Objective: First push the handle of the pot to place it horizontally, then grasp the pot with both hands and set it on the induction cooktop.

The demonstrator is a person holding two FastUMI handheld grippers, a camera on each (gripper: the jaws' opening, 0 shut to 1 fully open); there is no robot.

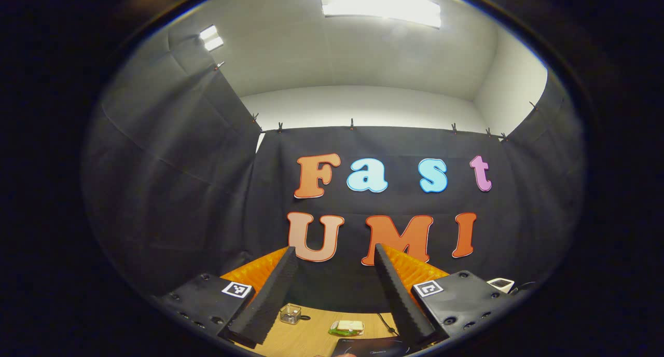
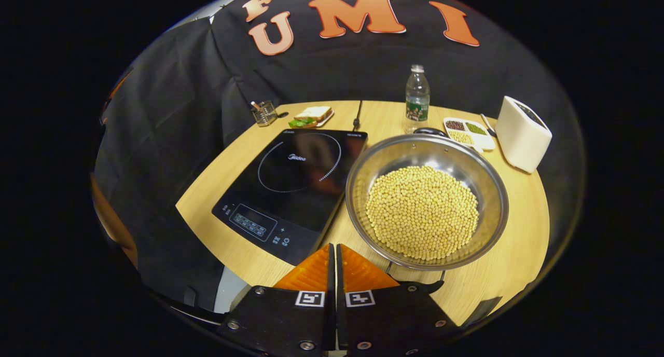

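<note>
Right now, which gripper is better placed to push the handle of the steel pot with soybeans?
The right gripper. It is shut, low over the wooden table, near the steel pot of soybeans, by its wire handle. The left gripper is open and faces the booth wall.

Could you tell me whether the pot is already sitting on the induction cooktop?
No, in the right gripper view the pot of beans rests on the wooden table beside the cooktop, not on it.

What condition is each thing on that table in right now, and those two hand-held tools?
Pot: on the table beside the cooktop, filled with beans.
Induction cooktop: bare.
Water bottle: upright, capped.
Left tool: open.
Right tool: shut, holding nothing.
</note>
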